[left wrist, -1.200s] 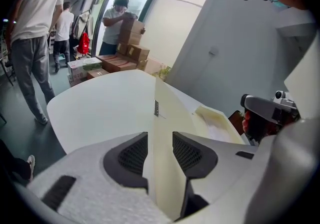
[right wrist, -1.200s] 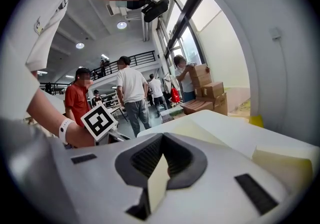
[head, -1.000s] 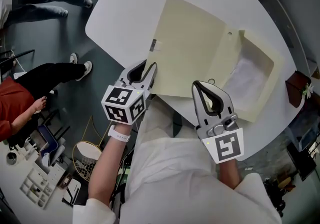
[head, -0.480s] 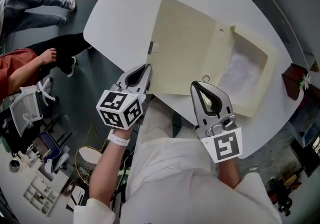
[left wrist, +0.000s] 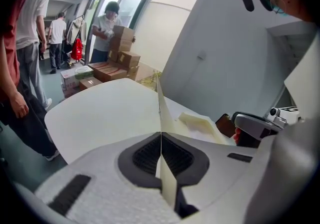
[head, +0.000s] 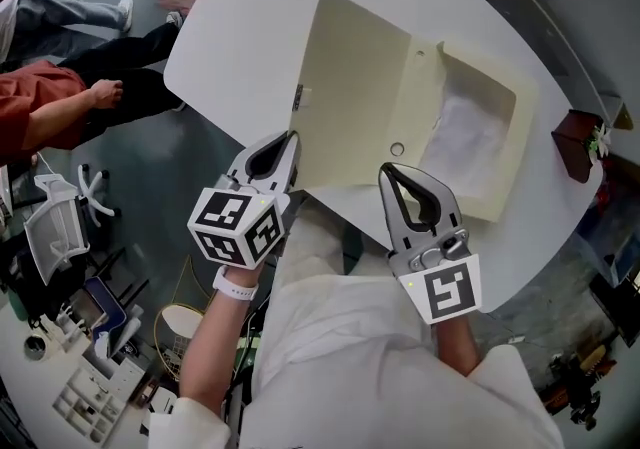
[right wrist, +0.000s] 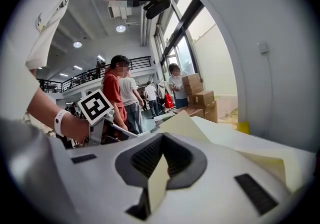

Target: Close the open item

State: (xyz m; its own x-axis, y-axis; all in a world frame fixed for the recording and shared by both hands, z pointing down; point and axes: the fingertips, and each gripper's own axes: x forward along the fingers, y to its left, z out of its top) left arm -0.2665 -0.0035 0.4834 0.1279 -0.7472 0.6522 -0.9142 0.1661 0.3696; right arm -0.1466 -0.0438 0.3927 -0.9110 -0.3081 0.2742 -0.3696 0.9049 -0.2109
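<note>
Desk white and rounded, open cream box on it; dark floor, cartons and people beyond. Left gripper jaws have just been closing, now pinching the lid edge-on. Right gripper jaws grip the same near edge; box body ahead of them.

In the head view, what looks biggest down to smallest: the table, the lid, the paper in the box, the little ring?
1. table
2. lid
3. paper
4. ring
The lid is tilted up toward the camera, so it may look bigger than it is.
</note>
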